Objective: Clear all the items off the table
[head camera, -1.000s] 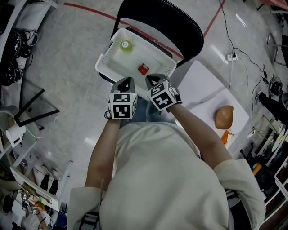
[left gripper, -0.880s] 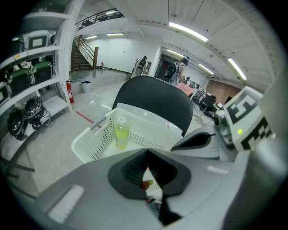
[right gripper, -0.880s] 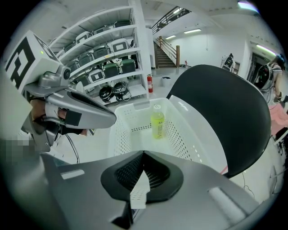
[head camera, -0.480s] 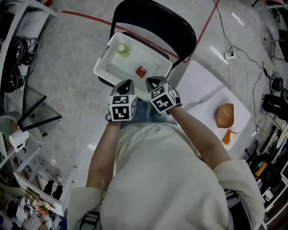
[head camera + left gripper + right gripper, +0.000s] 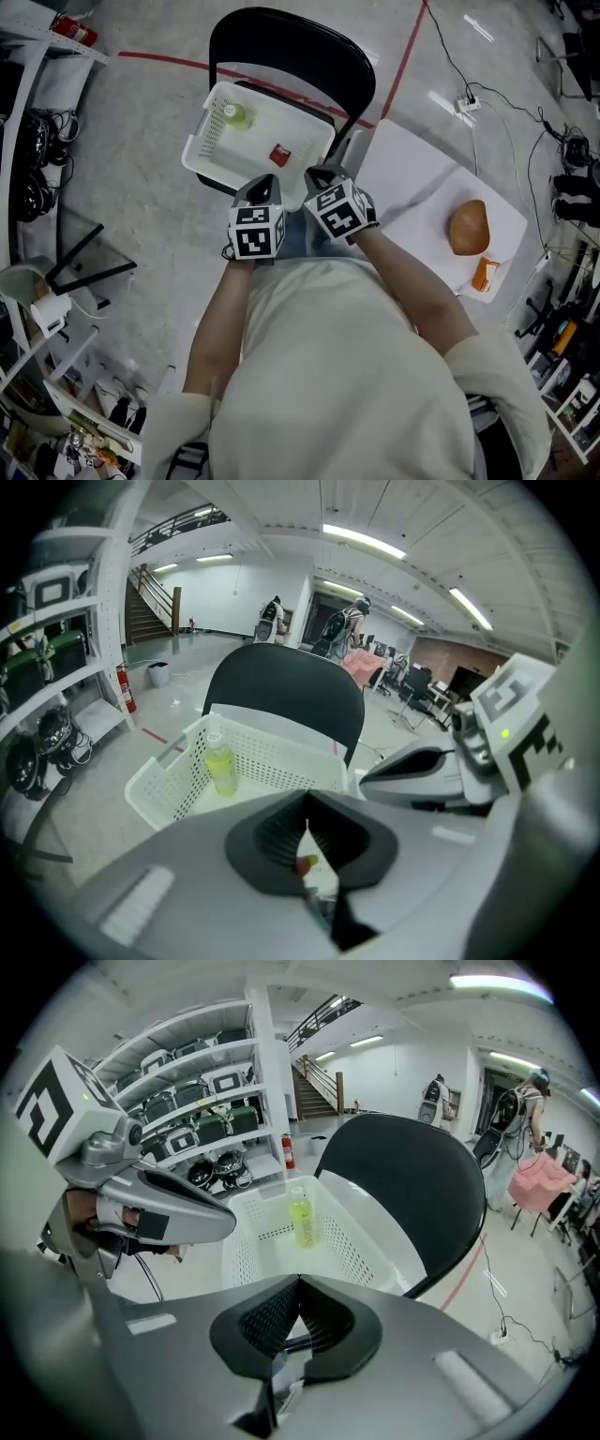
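Note:
A white perforated basket sits on a black chair. It holds a yellow-green bottle and a small red item. To the right, the white table carries a brown rounded lump and a small orange item. My left gripper and right gripper hover side by side over the basket's near edge. Both are shut with nothing held. The left gripper view looks into the basket at the bottle. In the right gripper view the bottle stands upright.
Shelving with gear and cables lines the left side. A power strip and cords lie on the floor beyond the table. Red tape crosses the floor. More clutter sits at the far right.
The head view has swung, so the basket and chair sit further up and left and more of the table shows. Both grippers keep their place over the basket's near edge, still shut.

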`<act>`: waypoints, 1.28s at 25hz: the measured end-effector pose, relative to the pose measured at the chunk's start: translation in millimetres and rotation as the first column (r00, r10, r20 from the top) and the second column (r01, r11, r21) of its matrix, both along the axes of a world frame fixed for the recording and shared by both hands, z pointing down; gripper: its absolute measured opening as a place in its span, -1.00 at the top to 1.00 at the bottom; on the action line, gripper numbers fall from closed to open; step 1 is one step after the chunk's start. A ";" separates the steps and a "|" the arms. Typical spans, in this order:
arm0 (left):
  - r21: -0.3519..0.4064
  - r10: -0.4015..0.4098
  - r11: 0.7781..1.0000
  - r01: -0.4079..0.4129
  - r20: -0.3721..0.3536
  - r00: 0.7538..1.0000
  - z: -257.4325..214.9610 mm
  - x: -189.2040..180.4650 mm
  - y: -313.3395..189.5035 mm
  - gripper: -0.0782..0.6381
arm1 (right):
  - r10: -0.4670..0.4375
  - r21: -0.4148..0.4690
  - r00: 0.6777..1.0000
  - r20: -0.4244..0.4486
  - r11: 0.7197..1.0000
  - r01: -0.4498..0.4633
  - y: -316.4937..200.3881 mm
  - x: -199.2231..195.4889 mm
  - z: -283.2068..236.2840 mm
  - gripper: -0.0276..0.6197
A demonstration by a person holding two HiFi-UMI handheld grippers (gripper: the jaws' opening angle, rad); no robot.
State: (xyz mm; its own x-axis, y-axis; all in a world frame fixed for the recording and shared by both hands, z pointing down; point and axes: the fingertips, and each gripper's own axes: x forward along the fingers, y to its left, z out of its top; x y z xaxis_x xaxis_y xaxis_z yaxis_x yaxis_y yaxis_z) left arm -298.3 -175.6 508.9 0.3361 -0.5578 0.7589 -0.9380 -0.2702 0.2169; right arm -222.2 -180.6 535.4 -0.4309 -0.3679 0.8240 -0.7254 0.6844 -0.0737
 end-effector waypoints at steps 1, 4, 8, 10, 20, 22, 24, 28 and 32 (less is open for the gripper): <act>0.004 0.006 1.000 -0.006 -0.001 1.000 -1.5 5.3 2.3 0.76 | 0.009 0.004 1.000 0.002 1.000 -0.009 2.3 5.5 -1.7 0.92; 0.014 0.024 1.000 -0.024 0.002 1.000 -5.7 21.7 9.9 0.76 | 0.034 0.014 0.999 0.005 0.999 -0.035 10.6 23.6 -5.8 0.92; 0.022 0.045 0.999 -0.045 0.001 0.999 -10.1 45.8 20.2 0.76 | 0.066 0.025 0.998 0.010 0.997 -0.066 21.7 50.1 -10.6 0.92; 0.027 0.052 0.998 -0.051 -0.005 0.999 -13.3 58.7 25.6 0.76 | 0.081 0.031 0.997 0.013 0.996 -0.081 27.2 63.8 -14.2 0.92; 0.069 0.100 0.993 -0.100 -0.003 0.995 -23.9 123.3 59.8 0.76 | 0.147 0.078 0.988 0.035 0.986 -0.150 62.1 132.3 -29.6 0.92; 0.077 0.105 0.992 -0.104 -0.003 0.994 -25.8 135.8 67.6 0.76 | 0.155 0.085 0.987 0.036 0.984 -0.157 72.5 145.5 -31.8 0.92; 0.082 0.107 0.991 -0.106 -0.007 0.994 -26.9 148.5 75.6 0.76 | 0.156 0.092 0.987 0.032 0.983 -0.159 83.1 158.4 -33.6 0.92; 0.083 0.118 0.990 -0.117 -0.014 0.993 -27.1 170.7 96.9 0.76 | 0.164 0.101 0.986 0.034 0.981 -0.167 106.7 181.1 -36.7 0.92; 0.079 0.142 0.987 -0.141 -0.009 0.990 -29.2 189.9 113.5 0.76 | 0.201 0.104 0.978 0.045 0.973 -0.205 123.8 203.4 -40.7 0.92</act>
State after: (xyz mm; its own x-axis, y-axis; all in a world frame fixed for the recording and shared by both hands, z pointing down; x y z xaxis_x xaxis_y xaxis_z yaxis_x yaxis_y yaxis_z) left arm -108.4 -62.1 479.7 0.4264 -0.5614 0.7093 -0.8862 -0.4163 0.2032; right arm -18.8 -56.8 494.7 -0.3647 -0.5363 0.7612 -0.8485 0.5281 -0.0345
